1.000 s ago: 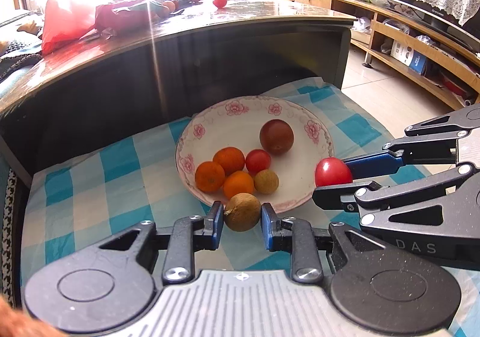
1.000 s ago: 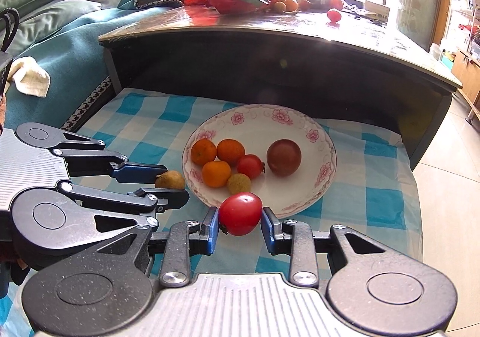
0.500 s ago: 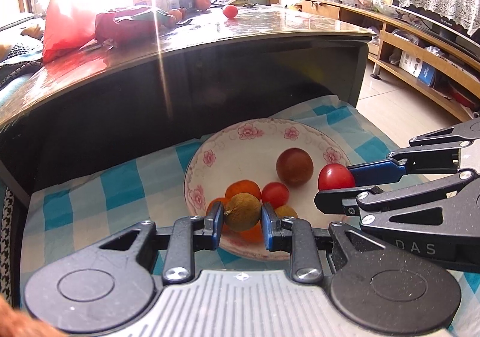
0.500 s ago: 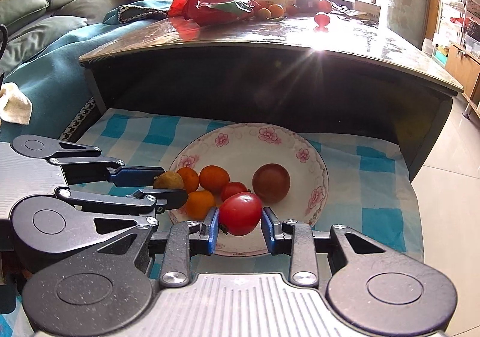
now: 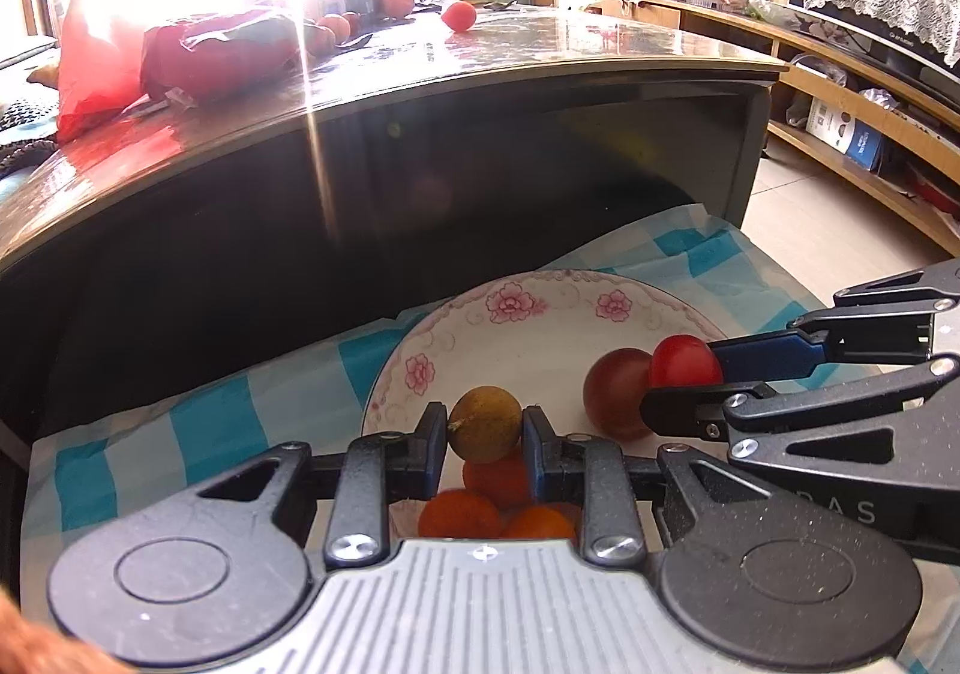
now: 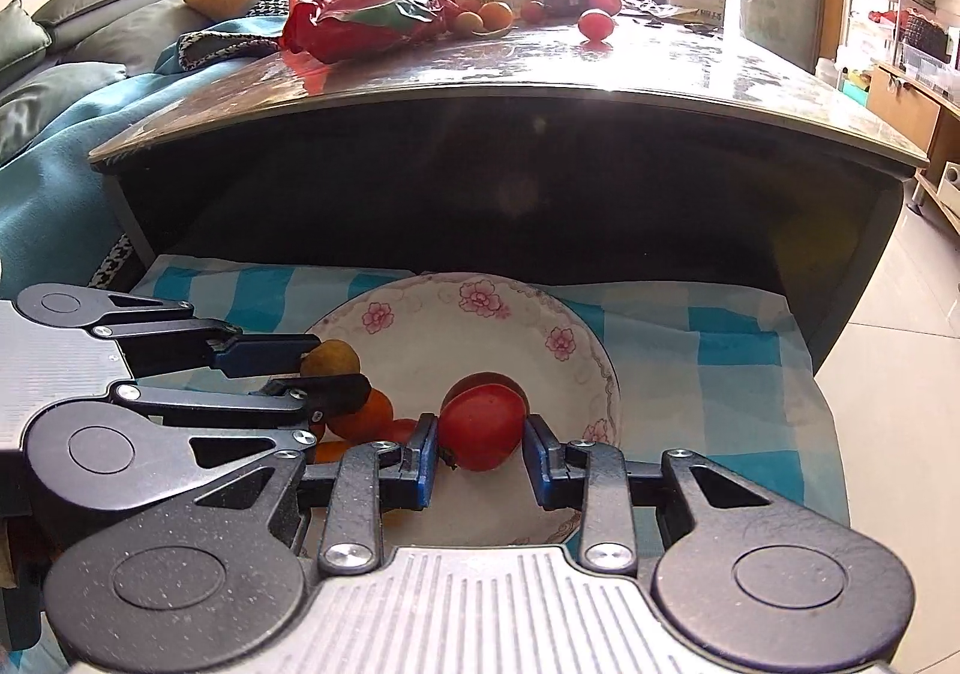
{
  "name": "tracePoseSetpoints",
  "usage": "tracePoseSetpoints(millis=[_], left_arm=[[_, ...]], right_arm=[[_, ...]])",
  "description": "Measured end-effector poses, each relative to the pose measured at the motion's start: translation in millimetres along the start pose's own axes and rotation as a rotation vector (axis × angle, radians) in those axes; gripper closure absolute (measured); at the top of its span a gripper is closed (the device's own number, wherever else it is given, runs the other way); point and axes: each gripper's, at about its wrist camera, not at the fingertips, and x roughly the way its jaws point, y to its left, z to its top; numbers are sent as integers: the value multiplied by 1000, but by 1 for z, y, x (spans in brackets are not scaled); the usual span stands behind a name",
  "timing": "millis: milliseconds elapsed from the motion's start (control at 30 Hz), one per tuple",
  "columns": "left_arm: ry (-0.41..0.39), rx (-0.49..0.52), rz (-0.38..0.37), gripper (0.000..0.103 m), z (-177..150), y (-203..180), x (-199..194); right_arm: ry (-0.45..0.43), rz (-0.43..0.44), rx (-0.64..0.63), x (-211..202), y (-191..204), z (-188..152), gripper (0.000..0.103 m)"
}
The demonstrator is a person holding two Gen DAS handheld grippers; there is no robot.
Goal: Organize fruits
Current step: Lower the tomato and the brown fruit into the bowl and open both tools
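Note:
My left gripper (image 5: 485, 428) is shut on a small brown-green round fruit (image 5: 485, 422) and holds it over the near part of the flowered white plate (image 5: 510, 314). My right gripper (image 6: 478, 443) holds a red tomato (image 6: 480, 425) over the plate (image 6: 468, 308); its jaws look a little wider than the tomato on the right side. In the plate lie several oranges (image 5: 462, 515) and a dark red-brown fruit (image 5: 618, 398). The right gripper also shows in the left wrist view (image 5: 684, 377), and the left gripper in the right wrist view (image 6: 336, 368).
The plate sits on a blue-and-white checked cloth (image 6: 708, 350) under a dark glossy tabletop (image 5: 480, 74). On that top lie a red bag (image 6: 360, 14), loose tomatoes (image 6: 594, 23) and oranges. A sofa (image 6: 72, 92) is left, wooden shelves (image 5: 870, 122) right.
Both grippers have moved forward over the plate with their fruits. The right gripper's jaws have spread slightly around the tomato.

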Motion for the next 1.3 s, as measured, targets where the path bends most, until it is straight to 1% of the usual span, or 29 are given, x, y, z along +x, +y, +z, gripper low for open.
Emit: tracePoseSetpoints(millis=[200, 367, 467, 633, 833, 1000, 1067, 1200, 1267, 1300], left_arm=[[7, -26, -20, 67, 7, 5, 13], [14, -20, -12, 67, 8, 5, 17], [13, -22, -9, 66, 7, 5, 16], [10, -31, -6, 61, 8, 7, 18], [9, -15, 4, 59, 4, 9, 13], [4, -22, 3, 58, 2, 10, 4], [-1, -34, 8, 57, 1, 10, -1], [-3, -82, 34, 46, -3, 10, -15], [-4, -100, 49, 44, -7, 9, -24], [-5, -111, 60, 41, -10, 9, -29]], right_arm=[[-15, -2, 17, 5, -5, 4, 75], [-14, -9, 14, 7, -6, 3, 73], [-16, -13, 13, 9, -4, 2, 73], [-23, -14, 18, 9, -5, 3, 73], [-21, -2, 40, 9, -8, 1, 71], [-31, 8, 79, 7, -13, 4, 70], [-36, 3, 79, 4, -14, 5, 70], [-35, -10, 85, -1, -12, 3, 70], [-34, -15, 88, -5, -10, 1, 69], [-33, -15, 90, -8, -9, 0, 69]])
